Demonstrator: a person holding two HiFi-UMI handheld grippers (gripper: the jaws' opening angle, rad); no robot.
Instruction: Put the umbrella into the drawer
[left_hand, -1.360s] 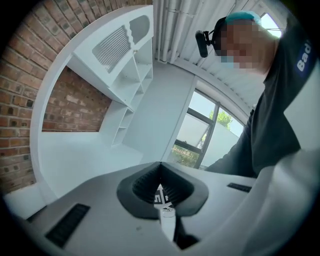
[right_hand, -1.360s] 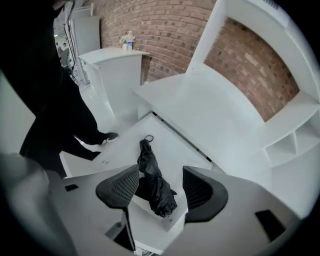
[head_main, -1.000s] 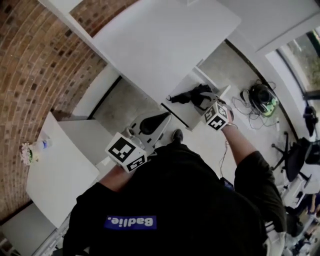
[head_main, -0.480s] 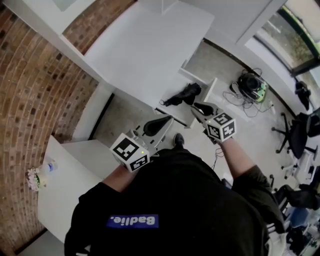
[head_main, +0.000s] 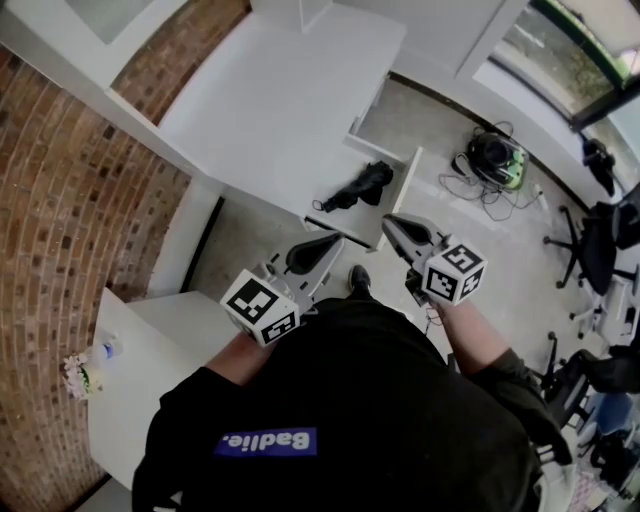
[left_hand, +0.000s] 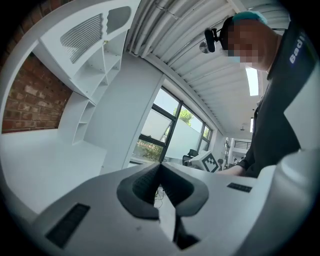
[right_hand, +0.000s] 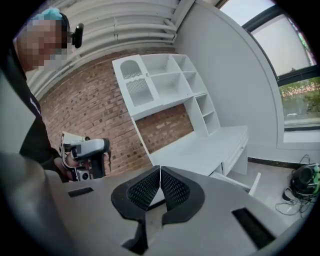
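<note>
Looking down from the head view, the black umbrella (head_main: 352, 187) lies in the open drawer (head_main: 405, 190) of the white desk (head_main: 280, 100), with the left gripper (head_main: 333, 240) and right gripper (head_main: 390, 222) both clear of it. Left gripper view: jaws pressed together, empty. Right gripper view: jaws have just closed, nothing between them.

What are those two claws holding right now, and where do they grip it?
Nothing. The left claw is shut and empty; the right claw has just closed on nothing. The umbrella lies in the open drawer.
</note>
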